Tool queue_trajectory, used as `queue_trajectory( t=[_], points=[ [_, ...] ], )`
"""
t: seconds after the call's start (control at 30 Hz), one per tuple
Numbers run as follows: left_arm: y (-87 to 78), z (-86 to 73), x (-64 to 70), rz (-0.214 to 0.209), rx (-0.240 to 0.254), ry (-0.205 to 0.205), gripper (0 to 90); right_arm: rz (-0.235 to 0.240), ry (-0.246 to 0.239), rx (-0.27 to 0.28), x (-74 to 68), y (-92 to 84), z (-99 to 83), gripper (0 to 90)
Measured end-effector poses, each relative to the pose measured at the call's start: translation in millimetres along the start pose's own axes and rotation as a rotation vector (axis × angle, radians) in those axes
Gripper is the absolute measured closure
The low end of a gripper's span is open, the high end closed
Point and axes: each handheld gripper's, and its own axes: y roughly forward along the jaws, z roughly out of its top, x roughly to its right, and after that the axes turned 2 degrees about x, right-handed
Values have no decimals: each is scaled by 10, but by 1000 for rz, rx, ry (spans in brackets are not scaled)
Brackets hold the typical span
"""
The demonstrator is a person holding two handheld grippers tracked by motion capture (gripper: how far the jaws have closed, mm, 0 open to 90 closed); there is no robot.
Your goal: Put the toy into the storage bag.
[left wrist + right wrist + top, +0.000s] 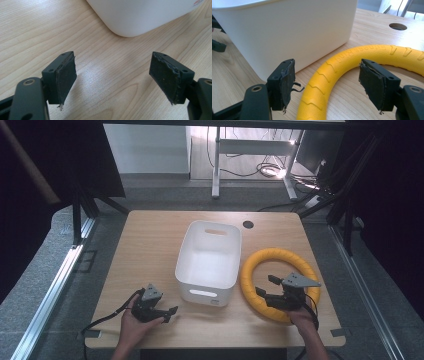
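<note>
The yellow ring (278, 284) lies flat on the table (150, 245), just beside the white bin (209, 262) on the bin's right side as you look from above, its near-left arc close to the bin's front corner. Raised lettering and chevron grooves run along its top face in your right gripper view. Your right gripper (266, 286) sits over the ring's near arc, the part farthest from the bin's back wall. Its fingers (287, 82) stand wide apart and straddle the yellow tube: one pad is on the bin's side of the tube, the other over the bare table inside the ring. Neither pad presses on the ring, so you're holding nothing there. The right hand (302, 317) holds the gripper from the near edge of the table.

The bin itself stands upright in the middle of the table, open and hollow, with a slot handle in its near wall and another in its far wall.

Your left gripper (167, 312) is at the bin's front-left, near its near corner but apart from it, low over the table with your left hand (132, 322) under it. Its fingers (65, 77) are spread wide too, with bare wood between them and the bin's rounded corner ahead. A round cable hole (248, 224) sits in the table just beyond the bin's far-right corner.
</note>
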Motion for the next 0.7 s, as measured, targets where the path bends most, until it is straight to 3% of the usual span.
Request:
queue_trajectory(
  t=[0.27,0.43,0.7],
  points=[
    [-17,5,10,0,5,1,216,5,-2,-6,-14,-4,2,302],
    [-20,10,16,-2,6,-2,216,14,26,-45,0,-37,36,310],
    [-38,26,19,-3,5,5,216,36,7,-91,-50,-91,136,308]
  ],
)
